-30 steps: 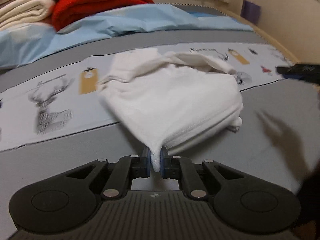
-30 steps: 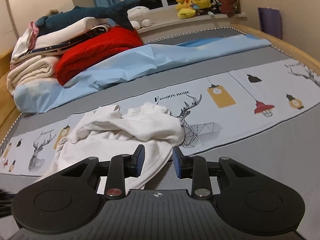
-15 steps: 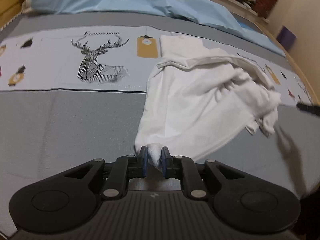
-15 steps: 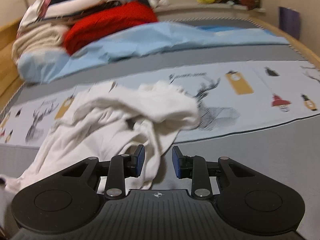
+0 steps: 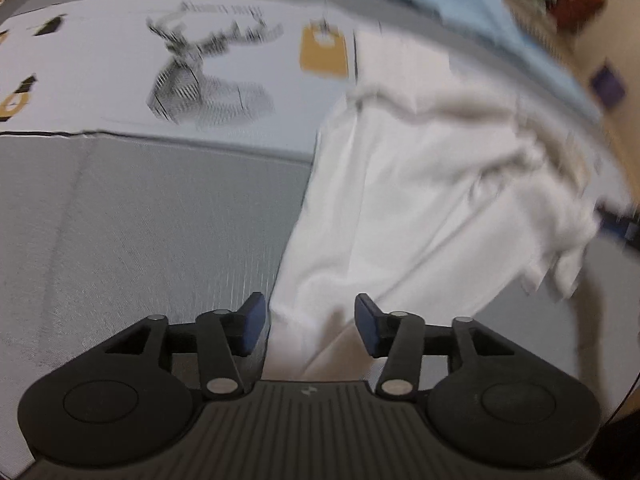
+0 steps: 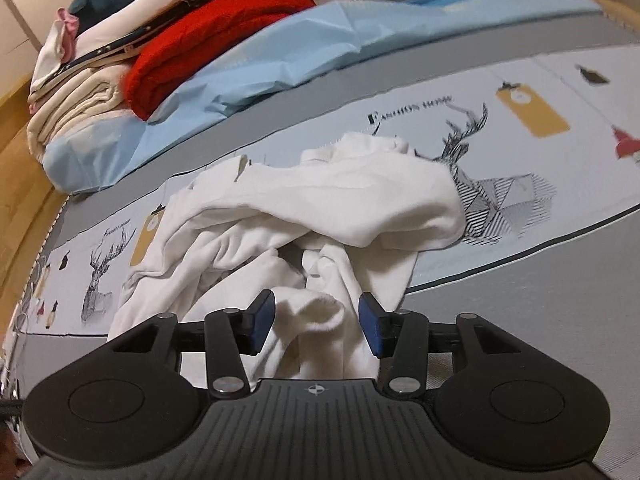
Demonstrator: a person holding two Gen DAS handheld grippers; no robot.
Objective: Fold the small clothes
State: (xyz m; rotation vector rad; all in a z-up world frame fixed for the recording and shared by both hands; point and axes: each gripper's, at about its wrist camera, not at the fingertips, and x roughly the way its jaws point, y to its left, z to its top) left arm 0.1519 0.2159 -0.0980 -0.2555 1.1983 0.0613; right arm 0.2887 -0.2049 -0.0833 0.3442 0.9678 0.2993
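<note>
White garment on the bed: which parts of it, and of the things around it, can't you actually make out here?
- White garment: the left wrist view is blurred by motion, and the garment's near edge is hidden behind the left gripper.
- Its type: the crumpled folds hide its shape in the right wrist view.
- Folded stack: cut off by the top edge.
- Dark object: blurred beyond recognition.

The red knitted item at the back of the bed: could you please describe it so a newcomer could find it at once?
Start from the grey bedspread and look past the crumpled white garment to the pale blue sheet. On that sheet's far left end lies the red knitted item, folded thick. It is the only bright red piece, wedged beside cream and white folded laundry.
</note>
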